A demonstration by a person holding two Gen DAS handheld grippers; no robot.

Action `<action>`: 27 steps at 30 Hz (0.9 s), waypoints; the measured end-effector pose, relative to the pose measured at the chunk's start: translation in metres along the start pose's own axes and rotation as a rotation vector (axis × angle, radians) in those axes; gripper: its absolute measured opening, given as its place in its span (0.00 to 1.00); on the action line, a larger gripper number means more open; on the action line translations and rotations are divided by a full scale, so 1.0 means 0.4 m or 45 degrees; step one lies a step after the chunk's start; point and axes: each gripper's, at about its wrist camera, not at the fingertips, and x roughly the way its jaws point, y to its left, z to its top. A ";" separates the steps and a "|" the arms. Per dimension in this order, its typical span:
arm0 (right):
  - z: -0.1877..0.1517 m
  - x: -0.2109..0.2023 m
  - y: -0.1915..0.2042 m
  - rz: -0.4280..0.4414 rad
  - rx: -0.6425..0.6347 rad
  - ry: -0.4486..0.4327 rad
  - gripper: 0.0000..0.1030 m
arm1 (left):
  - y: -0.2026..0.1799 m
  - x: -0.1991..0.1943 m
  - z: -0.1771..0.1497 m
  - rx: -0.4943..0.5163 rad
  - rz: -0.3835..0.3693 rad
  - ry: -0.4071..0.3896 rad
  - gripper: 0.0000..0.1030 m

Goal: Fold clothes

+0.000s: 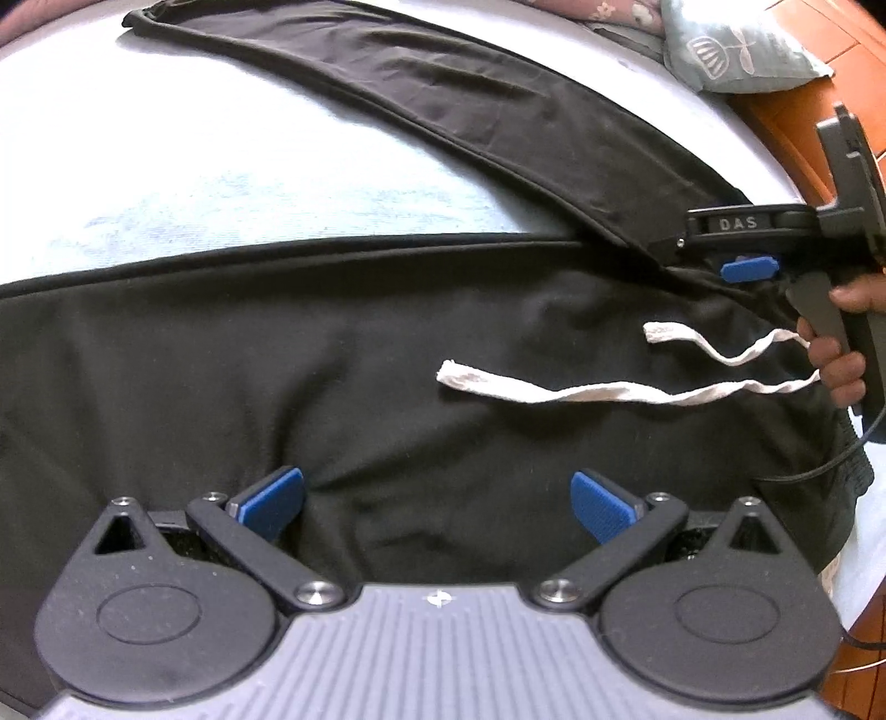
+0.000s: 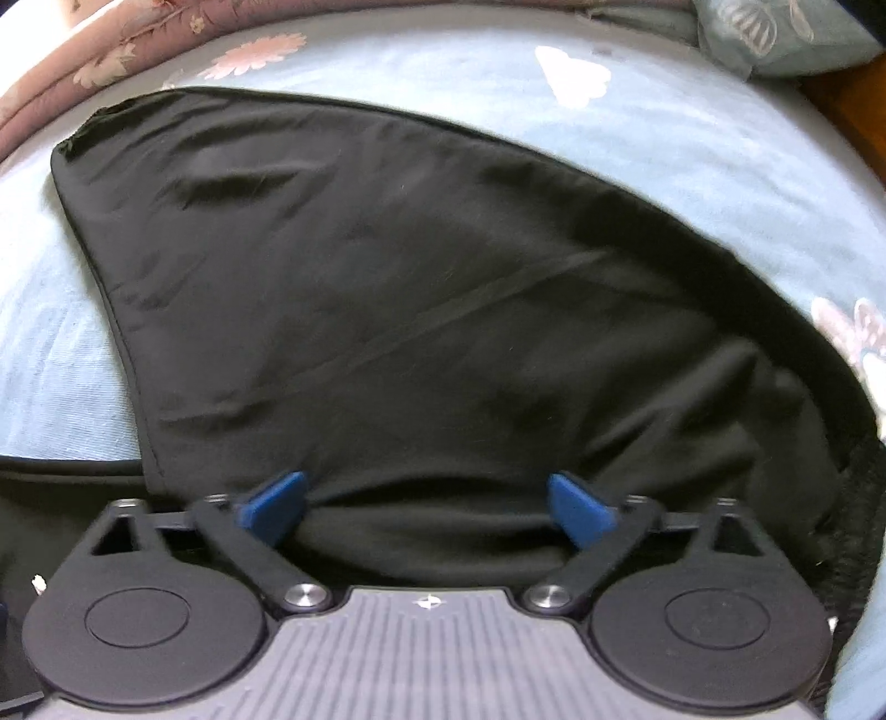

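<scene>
Black trousers (image 1: pixel 277 376) lie spread on a light blue bed sheet (image 1: pixel 166 166), with one leg (image 1: pixel 432 94) angled away toward the far left. A white drawstring (image 1: pixel 581 390) lies loose on the waist area. My left gripper (image 1: pixel 437 504) is open, hovering just over the black cloth. My right gripper shows in the left wrist view (image 1: pixel 742 260) at the right, by the crotch of the trousers. In the right wrist view my right gripper (image 2: pixel 426 501) is open, its blue pads (image 2: pixel 277 504) spread over a raised fold of the trouser leg (image 2: pixel 387 288).
A pale green patterned pillow (image 1: pixel 736 44) lies at the far right of the bed. A pink floral quilt (image 2: pixel 111 44) runs along the far edge. A wooden floor (image 1: pixel 830 127) lies beyond the bed's right side.
</scene>
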 end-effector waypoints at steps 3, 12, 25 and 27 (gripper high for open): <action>0.001 0.007 0.013 -0.035 -0.015 0.011 1.00 | -0.003 -0.002 -0.005 0.024 0.011 -0.004 0.99; -0.006 0.009 0.018 -0.057 -0.012 -0.014 1.00 | 0.002 -0.002 -0.007 -0.024 0.013 -0.044 0.99; -0.003 0.015 0.034 -0.116 -0.014 -0.027 1.00 | -0.050 0.009 -0.002 0.192 0.125 0.025 0.99; 0.002 0.007 0.038 -0.139 0.007 -0.031 1.00 | -0.056 0.005 -0.001 0.225 0.143 0.028 0.99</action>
